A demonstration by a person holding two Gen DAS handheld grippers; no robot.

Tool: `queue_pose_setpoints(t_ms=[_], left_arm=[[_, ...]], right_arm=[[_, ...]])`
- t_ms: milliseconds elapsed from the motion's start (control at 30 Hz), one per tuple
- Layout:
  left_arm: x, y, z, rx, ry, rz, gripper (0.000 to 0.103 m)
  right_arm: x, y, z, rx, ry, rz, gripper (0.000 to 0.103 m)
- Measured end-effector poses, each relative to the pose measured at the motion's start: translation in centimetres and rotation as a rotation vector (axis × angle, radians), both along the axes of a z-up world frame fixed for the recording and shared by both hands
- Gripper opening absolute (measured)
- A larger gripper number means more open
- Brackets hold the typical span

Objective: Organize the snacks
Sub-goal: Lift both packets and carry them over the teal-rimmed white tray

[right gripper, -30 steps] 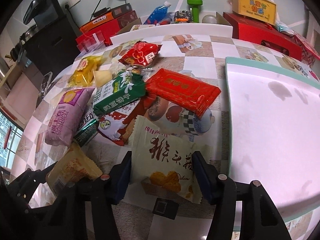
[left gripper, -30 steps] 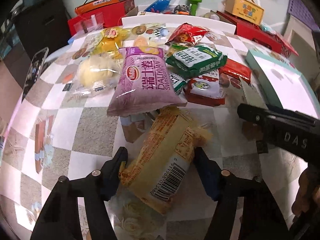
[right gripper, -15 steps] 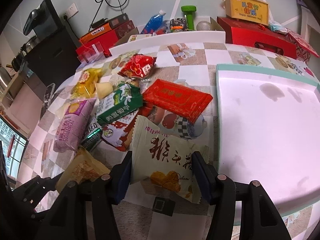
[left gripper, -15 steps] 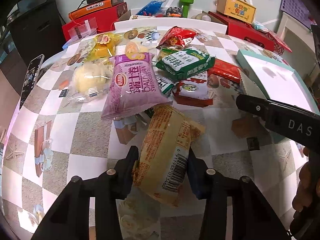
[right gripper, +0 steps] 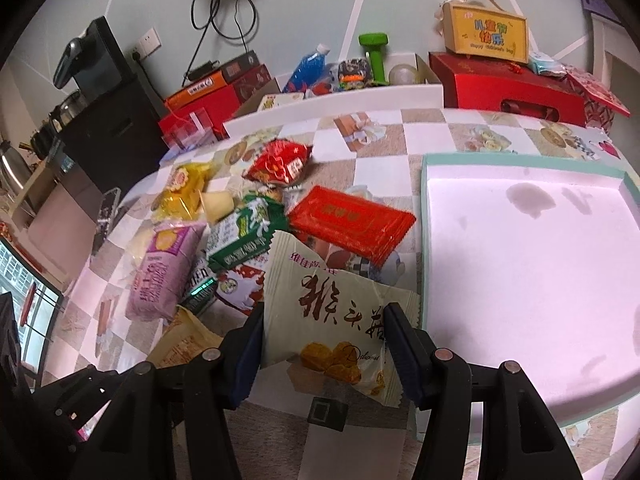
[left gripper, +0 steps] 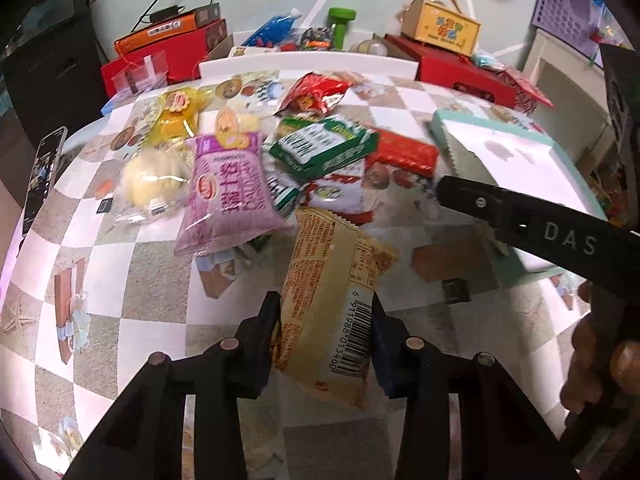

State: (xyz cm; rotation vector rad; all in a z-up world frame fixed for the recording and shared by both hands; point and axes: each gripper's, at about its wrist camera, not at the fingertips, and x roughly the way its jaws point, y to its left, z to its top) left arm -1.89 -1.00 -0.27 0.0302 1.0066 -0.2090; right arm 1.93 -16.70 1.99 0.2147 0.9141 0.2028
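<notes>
The tan pack [left gripper: 332, 300] sat clamped across its width in my left claw [left gripper: 325, 332], its long axis running straight out ahead of the fingers, barcode end nearest me, the far end poking toward the pile [left gripper: 280, 168] on the table [left gripper: 120, 280]. My right claw [right gripper: 325, 346] was shut on the cream pack [right gripper: 332, 320] the same way, long axis forward. What mattered was the tray [right gripper: 520, 260]: it lay just beside the cream pack, off to that claw's right, its bare floor open. In the left view the tray [left gripper: 520, 168] stood beyond my right claw [left gripper: 520, 220], so I judged the right hand nearer and due to drop first, the left having to cross further over.
</notes>
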Motion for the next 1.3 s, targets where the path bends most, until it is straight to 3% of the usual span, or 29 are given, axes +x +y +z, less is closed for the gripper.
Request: queue_pose_setpoints(t_ms=[367,633,1000,1300], left_arm=[[-0.1,-1.3,2.1,-0.029,-0.064,-0.03,0.042],[0.7,-4.3,3.7,-0.031,-0.105,-0.094,0.042],[2.1,-12.6,5.7,-0.05,-0.173,-0.286,0.042],[2.9,-19.3,4.4,-0.062,-0.186,-0.423,0.042]], right_arm=[[-0.7,-2.5,1.5,0.027,-0.058,-0.071,0.061],[-2.0,-8.1,2.2,-0.03,-0.074,-0.275,0.061],[-5.5,-17.9,1.8,-0.053,-0.059,-0.654,0.061],[-6.4,-21.5,0.3,-0.09,-0.047,-0.764,0.061]])
